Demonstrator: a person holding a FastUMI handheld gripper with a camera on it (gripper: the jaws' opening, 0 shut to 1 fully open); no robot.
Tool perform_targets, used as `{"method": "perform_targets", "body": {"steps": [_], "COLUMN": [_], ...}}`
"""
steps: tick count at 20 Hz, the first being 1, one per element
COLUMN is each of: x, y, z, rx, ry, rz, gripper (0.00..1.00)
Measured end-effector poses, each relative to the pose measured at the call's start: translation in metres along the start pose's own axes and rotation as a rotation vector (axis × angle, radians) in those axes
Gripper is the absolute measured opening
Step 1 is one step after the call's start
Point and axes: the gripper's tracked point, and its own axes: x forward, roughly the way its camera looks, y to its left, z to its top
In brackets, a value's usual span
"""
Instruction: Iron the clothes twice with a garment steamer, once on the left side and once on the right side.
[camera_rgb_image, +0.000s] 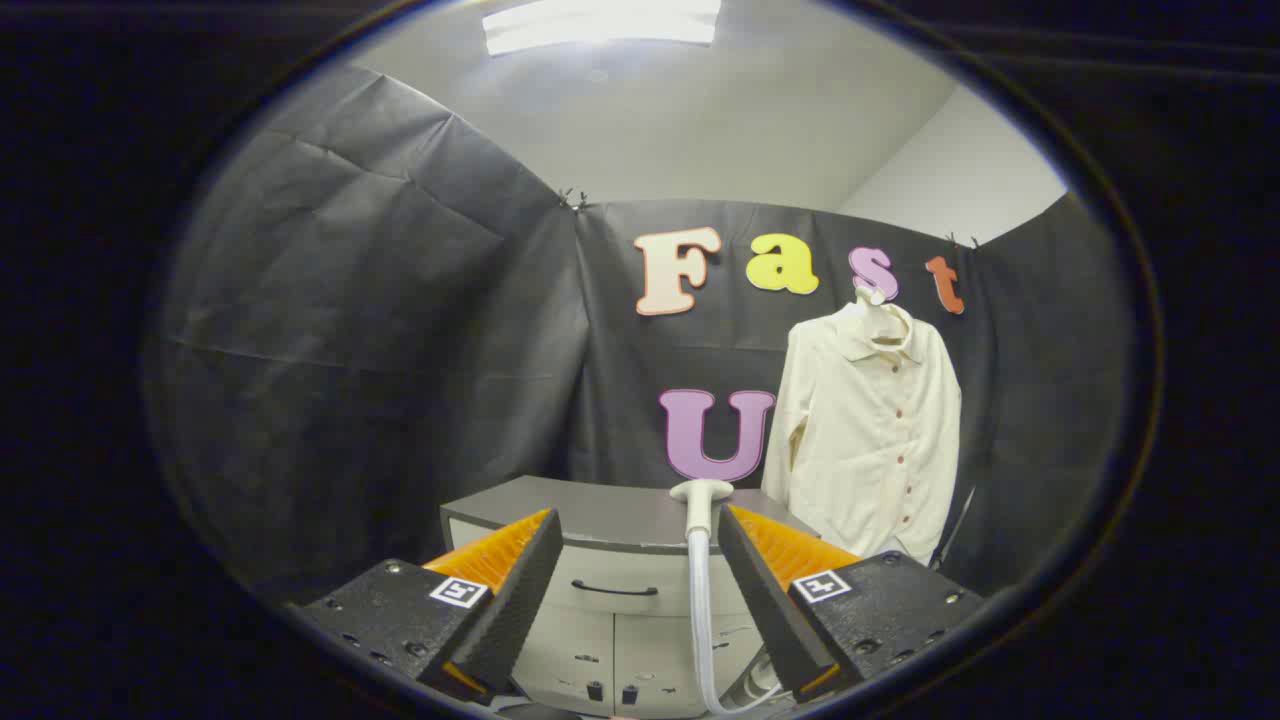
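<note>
The gripper has its fingers spread wide and they grasp nothing. The steamer head stands upright on the cabinet's worktop, between and beyond the fingers, closer to the right one, and its hose hangs down the front. The cream shirt hangs on the booth wall to the right, behind the cabinet

Cream buttoned shirt hangs on the wall; white steamer head stands upright on its hose

The gripper camera looks forward along its parted fingers. It faces the cabinet's front edge nearby, with the hanging shirt beyond.
</note>
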Motion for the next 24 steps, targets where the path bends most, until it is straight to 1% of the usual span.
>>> {"method": "perform_targets", "body": {"steps": [10, 21, 24], "x": [0.005, 0.006, 0.012], "y": [0.014, 0.015, 0.015], "z": [-0.003, -0.006, -0.012], "rx": [0.004, 0.001, -0.004], "ry": [0.01, 0.012, 0.024], "rz": [0.037, 0.035, 0.038], "gripper": [0.95, 0.95, 0.95]}}
